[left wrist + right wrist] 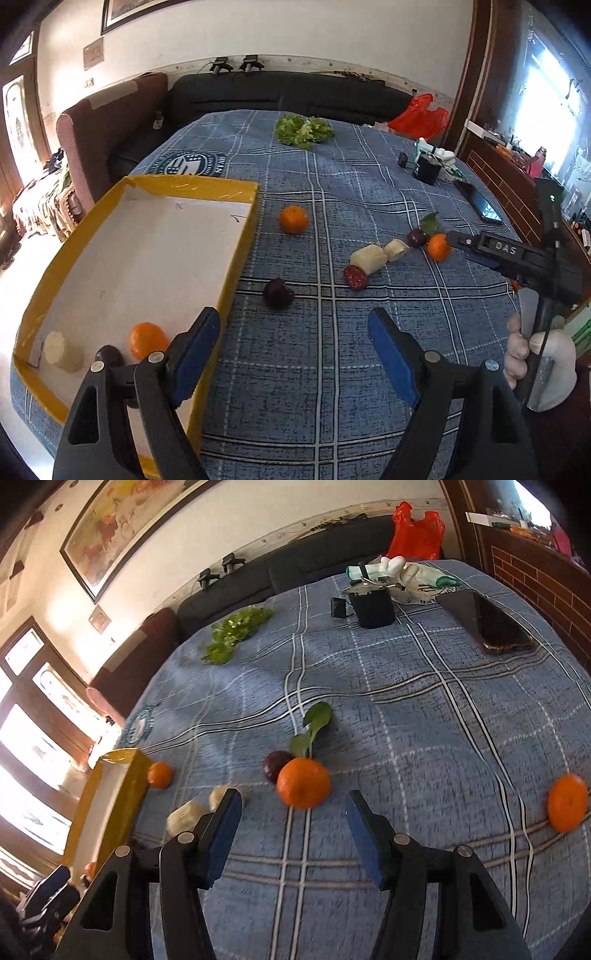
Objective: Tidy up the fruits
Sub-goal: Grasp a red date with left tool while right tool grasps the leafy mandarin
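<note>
A yellow-rimmed white box [236,254] lies at the left and holds an orange [147,340], a dark plum [108,357] and a pale chunk [62,351]. On the blue plaid cloth lie an orange [293,219], a dark plum [277,293], a red slice [356,277], two pale chunks [369,259], and a plum [417,237] beside another orange [438,246]. My left gripper [295,350] is open and empty over the box's right edge. My right gripper [291,827] is open and empty just short of that orange [303,782]; it also shows in the left wrist view [476,245].
Another orange [567,808] lies at the right. A leaf [312,731], lettuce [303,130], a black cup [371,607], a phone [495,622] and a red bag [421,116] lie farther back. A dark sofa [280,96] stands behind the table.
</note>
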Demonstrator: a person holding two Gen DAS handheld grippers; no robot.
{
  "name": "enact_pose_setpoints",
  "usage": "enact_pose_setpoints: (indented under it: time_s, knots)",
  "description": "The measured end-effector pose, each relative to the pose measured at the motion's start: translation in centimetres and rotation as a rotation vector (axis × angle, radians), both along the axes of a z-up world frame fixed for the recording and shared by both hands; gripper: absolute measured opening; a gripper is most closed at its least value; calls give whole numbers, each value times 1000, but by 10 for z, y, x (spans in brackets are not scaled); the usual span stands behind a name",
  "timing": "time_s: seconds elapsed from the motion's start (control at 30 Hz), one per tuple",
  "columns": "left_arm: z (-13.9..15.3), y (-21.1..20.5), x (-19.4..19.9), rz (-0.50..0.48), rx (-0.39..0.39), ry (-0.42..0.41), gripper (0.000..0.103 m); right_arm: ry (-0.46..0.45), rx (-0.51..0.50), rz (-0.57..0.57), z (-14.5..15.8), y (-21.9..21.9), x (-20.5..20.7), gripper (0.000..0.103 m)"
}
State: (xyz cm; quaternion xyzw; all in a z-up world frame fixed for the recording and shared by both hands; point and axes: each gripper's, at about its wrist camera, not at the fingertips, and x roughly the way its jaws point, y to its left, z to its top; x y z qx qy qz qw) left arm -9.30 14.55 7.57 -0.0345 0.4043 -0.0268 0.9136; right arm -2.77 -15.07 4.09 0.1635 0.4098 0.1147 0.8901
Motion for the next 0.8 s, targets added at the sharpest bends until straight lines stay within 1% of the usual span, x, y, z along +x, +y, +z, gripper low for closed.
enact_pose_setpoints:
  time_s: [0.13, 0.3, 0.47, 0.5, 0.53, 0.6, 0.63, 0.7, 0.73, 0.8]
  knots:
    - [-11, -17, 19, -43, 13, 19, 81, 4, -45, 6, -8, 9, 15, 63]
    - [-29, -34, 48, -96, 18, 54, 81, 9, -100, 20, -19, 16, 21, 63]
    - [-45, -47, 72, -159, 18, 72, 81, 2, -112, 22, -20, 15, 22, 63]
    - [-48, -51, 75, -175, 23, 70, 80, 2, -116, 22, -21, 15, 22, 61]
    - [-49, -53, 78, -187, 28, 68, 79, 5, -114, 26, -21, 15, 23, 57]
    - [-53, -58, 82, -209, 39, 72, 70, 6, -115, 32, -22, 16, 23, 51]
    - [-55, -60, 86, -219, 41, 77, 68, 5, -116, 33, -22, 16, 23, 50]
    - [-59, -61, 90, -235, 37, 86, 56, 4, -114, 38, -22, 17, 22, 46]
    - [-60, -61, 92, -239, 34, 91, 53, 4, -116, 40, -22, 17, 22, 44]
    - [-64, -61, 96, -244, 28, 102, 40, 4, -120, 43, -22, 18, 22, 41]
